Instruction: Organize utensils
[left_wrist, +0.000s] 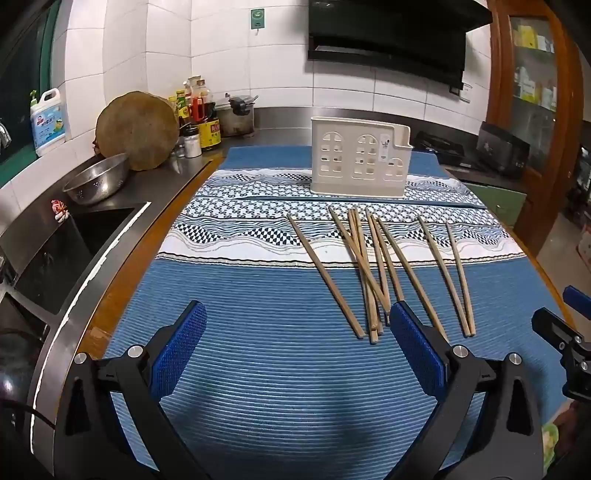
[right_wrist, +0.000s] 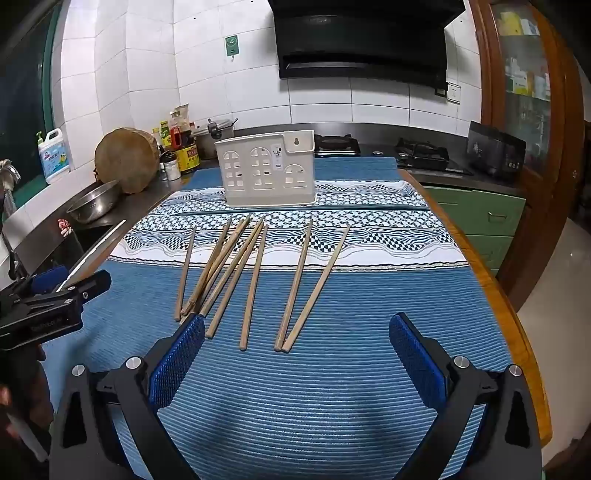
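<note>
Several wooden chopsticks (left_wrist: 373, 266) lie side by side on a blue patterned cloth (left_wrist: 258, 332), some crossing; they also show in the right wrist view (right_wrist: 236, 273). A cream plastic utensil holder (left_wrist: 358, 162) with window-shaped holes stands upright behind them, also seen in the right wrist view (right_wrist: 267, 173). My left gripper (left_wrist: 297, 325) is open and empty, just in front of the chopsticks' near ends. My right gripper (right_wrist: 297, 334) is open and empty, with the near ends of the right-hand chopsticks between its fingers.
A sink (left_wrist: 70, 247), a steel colander (left_wrist: 98, 182), a round wooden board (left_wrist: 138, 131) and sauce bottles (left_wrist: 195, 114) stand at the left. A gas stove (right_wrist: 421, 153) and a dark appliance (right_wrist: 495, 151) stand at the back right. The table edge (right_wrist: 517, 314) runs along the right.
</note>
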